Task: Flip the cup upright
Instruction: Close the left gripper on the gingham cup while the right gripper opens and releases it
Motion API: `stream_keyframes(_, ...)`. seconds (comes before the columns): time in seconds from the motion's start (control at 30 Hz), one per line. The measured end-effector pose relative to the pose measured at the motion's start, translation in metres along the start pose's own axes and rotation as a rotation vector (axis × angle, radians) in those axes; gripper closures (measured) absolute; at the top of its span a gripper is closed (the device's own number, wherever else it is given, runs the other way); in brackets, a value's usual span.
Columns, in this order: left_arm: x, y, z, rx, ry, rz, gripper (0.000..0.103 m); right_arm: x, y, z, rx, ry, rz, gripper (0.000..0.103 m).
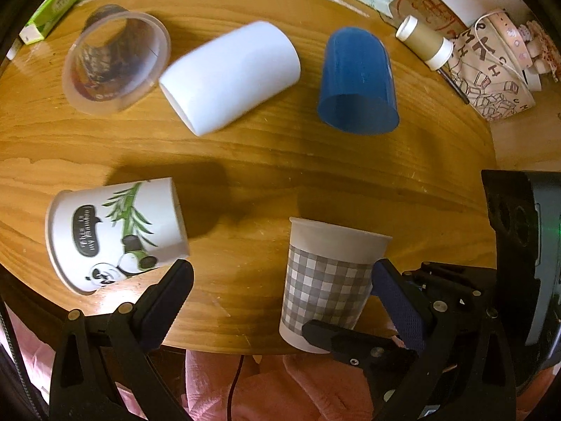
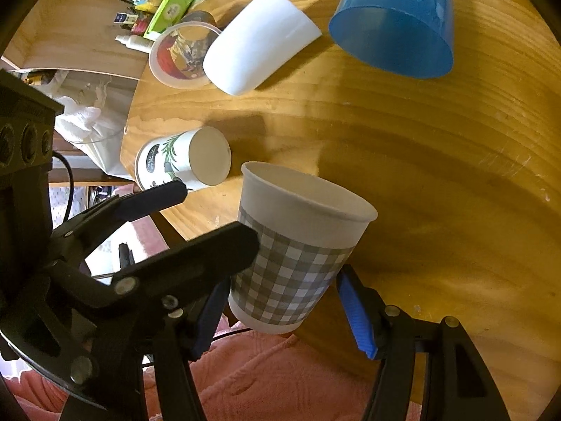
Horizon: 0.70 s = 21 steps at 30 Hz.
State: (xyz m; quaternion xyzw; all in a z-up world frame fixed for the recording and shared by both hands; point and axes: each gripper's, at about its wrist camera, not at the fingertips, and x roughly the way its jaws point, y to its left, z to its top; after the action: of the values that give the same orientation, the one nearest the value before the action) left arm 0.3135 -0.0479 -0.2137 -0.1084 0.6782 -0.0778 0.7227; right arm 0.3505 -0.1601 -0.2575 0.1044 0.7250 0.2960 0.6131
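here the checked cup (image 2: 298, 256) stands upright between the right jaws.

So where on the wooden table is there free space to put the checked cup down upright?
Bare wood lies right of the checkered paper cup, below the blue plastic cup. A smaller patch sits between the panda paper cup and the checkered one. The far row, clear plastic cup, white cup and blue, is crowded.
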Motion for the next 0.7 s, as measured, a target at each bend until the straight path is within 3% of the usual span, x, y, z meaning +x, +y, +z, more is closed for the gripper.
stream_keyframes(0.7, 0.027, -0.024, 0.011, 0.017, 0.113, -0.064, 0.002, 0.001, -0.007, -0.014, -0.015, 0.027, -0.032, 0.038)
